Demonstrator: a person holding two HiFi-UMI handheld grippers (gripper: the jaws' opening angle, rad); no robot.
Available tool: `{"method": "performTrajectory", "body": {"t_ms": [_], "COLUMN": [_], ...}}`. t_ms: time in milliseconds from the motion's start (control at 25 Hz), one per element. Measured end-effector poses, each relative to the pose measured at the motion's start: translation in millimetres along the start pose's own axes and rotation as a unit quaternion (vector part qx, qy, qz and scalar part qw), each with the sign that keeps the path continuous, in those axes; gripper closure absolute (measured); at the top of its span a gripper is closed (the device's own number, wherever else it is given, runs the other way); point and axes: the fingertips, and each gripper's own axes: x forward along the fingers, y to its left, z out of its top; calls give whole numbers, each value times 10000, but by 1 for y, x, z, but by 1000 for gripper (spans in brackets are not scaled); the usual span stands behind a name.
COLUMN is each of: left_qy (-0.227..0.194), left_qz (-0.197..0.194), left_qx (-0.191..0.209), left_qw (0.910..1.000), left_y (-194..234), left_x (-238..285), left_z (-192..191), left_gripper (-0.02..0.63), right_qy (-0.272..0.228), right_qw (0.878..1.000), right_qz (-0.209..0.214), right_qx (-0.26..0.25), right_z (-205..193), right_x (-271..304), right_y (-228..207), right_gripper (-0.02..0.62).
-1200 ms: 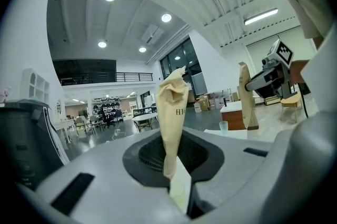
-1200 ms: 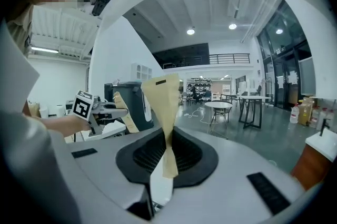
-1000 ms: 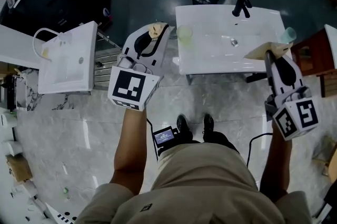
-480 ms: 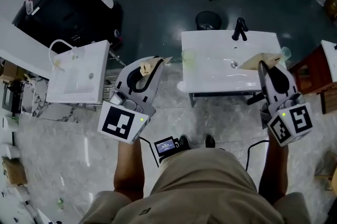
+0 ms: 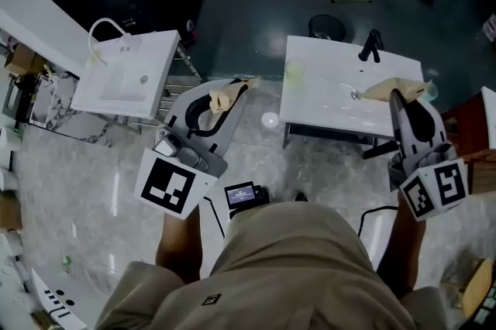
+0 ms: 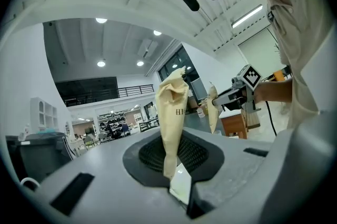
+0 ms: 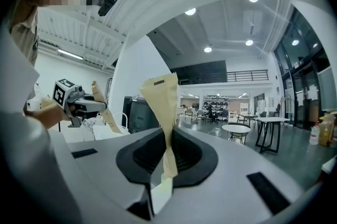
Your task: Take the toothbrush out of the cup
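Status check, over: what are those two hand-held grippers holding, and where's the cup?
Left hand-held gripper shut on tan paper; right hand-held gripper shut on a second tan paper. Pale green cup on white sink, untouched; toothbrush not discernible. Both grippers full.

cup contents too small to tell

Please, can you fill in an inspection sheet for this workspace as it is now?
Surface: white sink top, black tap at the back.
Job's things: pale green cup on the sink's left corner; toothbrush not seen.
Clutter: second pale cup at the right edge, partly hidden.
Grippers: left gripper, jaws shut on a beige paper strip; right gripper the same, its strip.
Cables: black cable beside the right arm.
Surroundings: second white sink at left, black bin behind.
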Motion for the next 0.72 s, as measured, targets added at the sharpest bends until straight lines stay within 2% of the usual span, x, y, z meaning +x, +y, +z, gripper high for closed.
{"method": "performTrajectory", "body": {"t_ms": [120,360,720], "left_qy": [-15,73,80], "left_qz": [10,53,15], "left_qx": [43,-134,-170], "left_qw": [10000,9999,9998], "left_y": [1,-3,-5], "left_x": [-9,-19,-21], "left_z": [-1,-14,-27], "left_gripper": [567,567,568], "right_qy": [26,137,192], "right_qw": [10000,9997,9997], "right_qz": [49,194,175], "right_qx": [-17,-14,-15], "right_z": [1,-3,-12], "right_x": [2,5,5], "right_y": [9,23,28], "right_gripper": [561,561,561]}}
